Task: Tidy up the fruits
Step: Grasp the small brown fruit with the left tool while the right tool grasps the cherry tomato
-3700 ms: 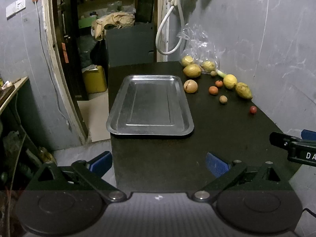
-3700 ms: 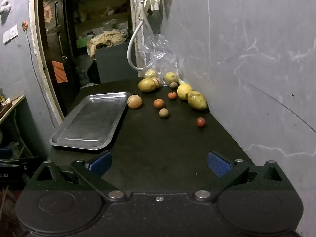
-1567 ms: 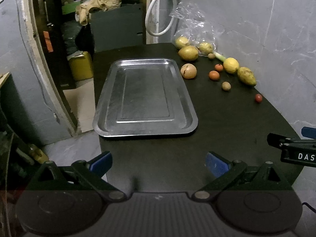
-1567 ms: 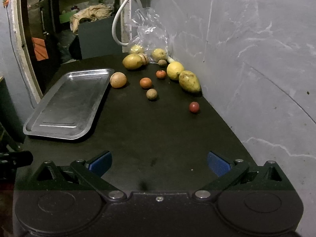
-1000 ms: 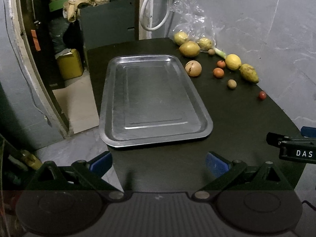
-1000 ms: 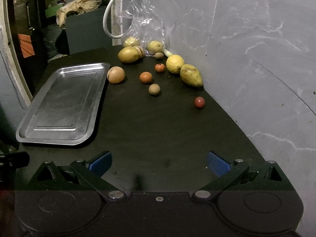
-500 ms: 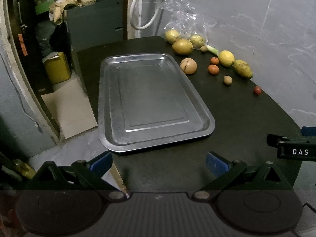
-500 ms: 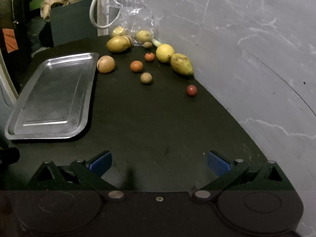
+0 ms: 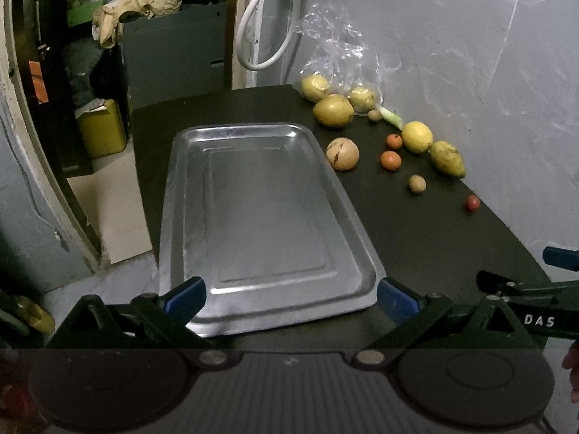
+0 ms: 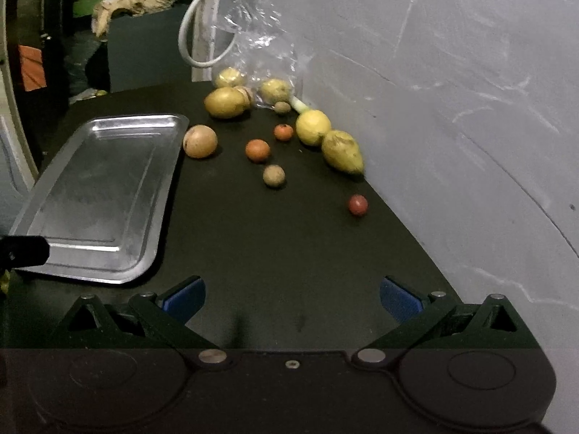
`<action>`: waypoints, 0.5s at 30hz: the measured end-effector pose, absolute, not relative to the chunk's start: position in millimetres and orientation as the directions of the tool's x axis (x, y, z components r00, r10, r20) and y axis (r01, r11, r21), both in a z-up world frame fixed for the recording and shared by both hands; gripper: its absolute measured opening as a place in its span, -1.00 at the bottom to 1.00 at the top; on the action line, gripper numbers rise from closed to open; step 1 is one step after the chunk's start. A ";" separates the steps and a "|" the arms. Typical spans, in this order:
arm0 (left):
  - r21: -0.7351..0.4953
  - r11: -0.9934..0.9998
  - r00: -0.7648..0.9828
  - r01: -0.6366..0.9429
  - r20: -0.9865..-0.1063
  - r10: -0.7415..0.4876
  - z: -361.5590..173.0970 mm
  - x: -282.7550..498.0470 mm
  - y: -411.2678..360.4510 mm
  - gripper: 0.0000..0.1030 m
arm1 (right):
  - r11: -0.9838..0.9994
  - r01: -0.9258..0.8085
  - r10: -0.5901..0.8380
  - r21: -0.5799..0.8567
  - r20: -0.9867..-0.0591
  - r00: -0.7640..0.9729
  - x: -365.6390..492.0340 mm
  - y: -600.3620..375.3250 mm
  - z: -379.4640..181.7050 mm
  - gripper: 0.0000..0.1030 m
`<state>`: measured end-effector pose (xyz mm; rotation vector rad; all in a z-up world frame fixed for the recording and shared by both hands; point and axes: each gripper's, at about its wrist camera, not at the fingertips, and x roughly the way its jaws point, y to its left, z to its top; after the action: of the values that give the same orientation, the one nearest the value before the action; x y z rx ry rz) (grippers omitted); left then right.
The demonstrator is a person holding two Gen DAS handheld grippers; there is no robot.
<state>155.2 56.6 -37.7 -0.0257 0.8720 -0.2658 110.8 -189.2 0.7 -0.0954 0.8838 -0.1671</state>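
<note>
An empty steel tray (image 9: 267,289) (image 10: 108,137) lies on the black table. Several fruits lie loose to its right along the wall: a tan round fruit (image 9: 342,153) (image 10: 199,141), an orange one (image 9: 390,160) (image 10: 257,150), a lemon (image 9: 417,136) (image 10: 313,127), a yellow-green mango (image 9: 447,158) (image 10: 341,152), a small brown fruit (image 9: 417,183) (image 10: 274,175) and a small red one (image 9: 472,202) (image 10: 358,204). My left gripper (image 9: 291,294) is open over the tray's near edge. My right gripper (image 10: 291,294) is open above bare table, well short of the fruits.
A clear plastic bag (image 10: 260,50) with more yellow fruits (image 10: 226,102) sits in the far corner by a white hose (image 10: 197,29). The grey wall (image 10: 452,108) runs along the table's right side. Left of the table the floor drops away, with a yellow can (image 9: 101,128).
Both grippers have moved forward and lower toward the table. The tray now reaches my left gripper's fingers, and the fruits look closer to my right one. Nothing on the table moved.
</note>
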 end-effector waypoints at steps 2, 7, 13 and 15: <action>-0.127 0.969 0.606 0.213 -0.760 -0.234 -37.9 162.4 51.2 0.99 | 0.986 0.086 -0.165 -0.142 -0.756 0.633 118.9 -193.1 -1.8 0.99; -0.119 0.971 0.595 0.207 -0.773 -0.222 -40.3 183.8 31.5 0.99 | 0.990 0.044 -0.131 -0.134 -0.746 0.653 135.4 -205.3 -7.9 0.99; -0.123 0.964 0.575 0.234 -0.782 -0.239 -44.2 211.3 -6.8 0.99 | 0.993 0.053 -0.116 -0.107 -0.749 0.652 153.8 -236.9 -21.7 0.99; -0.134 0.961 0.560 0.244 -0.789 -0.252 -47.7 222.3 -22.4 0.99 | 0.995 0.065 -0.101 -0.077 -0.750 0.654 159.4 -249.8 -26.8 0.99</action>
<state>222.3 -22.4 -47.7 -0.0101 0.9313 -0.2922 159.4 -249.8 -26.8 -0.0444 0.8528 -0.0944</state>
